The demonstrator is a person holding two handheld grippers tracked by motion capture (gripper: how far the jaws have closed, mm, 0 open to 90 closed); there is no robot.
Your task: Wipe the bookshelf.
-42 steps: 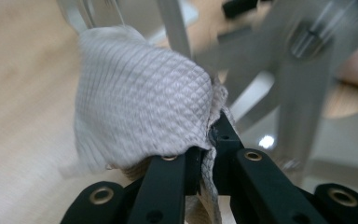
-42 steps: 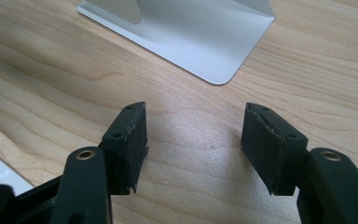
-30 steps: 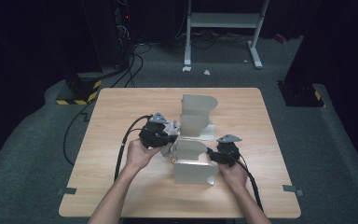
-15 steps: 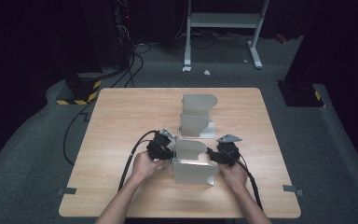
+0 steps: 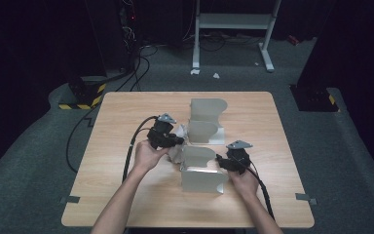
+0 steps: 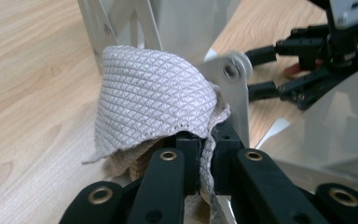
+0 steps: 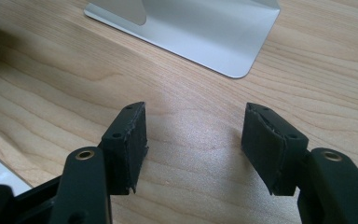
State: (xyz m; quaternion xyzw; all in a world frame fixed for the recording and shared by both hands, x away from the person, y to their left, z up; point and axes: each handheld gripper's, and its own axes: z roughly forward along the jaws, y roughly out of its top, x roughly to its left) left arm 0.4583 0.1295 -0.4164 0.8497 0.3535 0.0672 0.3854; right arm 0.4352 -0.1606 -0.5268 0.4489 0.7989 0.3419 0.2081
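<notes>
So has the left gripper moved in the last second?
Yes. The left gripper, shut on a grey cloth, dipped toward the table's near edge, then returned beside the far metal stand.

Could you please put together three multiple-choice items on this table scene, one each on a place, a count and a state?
1. Where does the grey cloth sit?
A. pinched in the left gripper
B. flat at the table's far edge
C. in the right gripper

2. How many metal stands are on the wooden table?
A. one
B. two
C. four

3. How do the right gripper's jaws stand?
A. shut on cloth
B. shut on a stand
C. open, nothing between them

Answers: 1 A, the left gripper view shows cloth clamped between the black jaws. 2 B, the high view shows a near stand and a far stand. 3 C, bare wood shows between the parted pads.
</notes>
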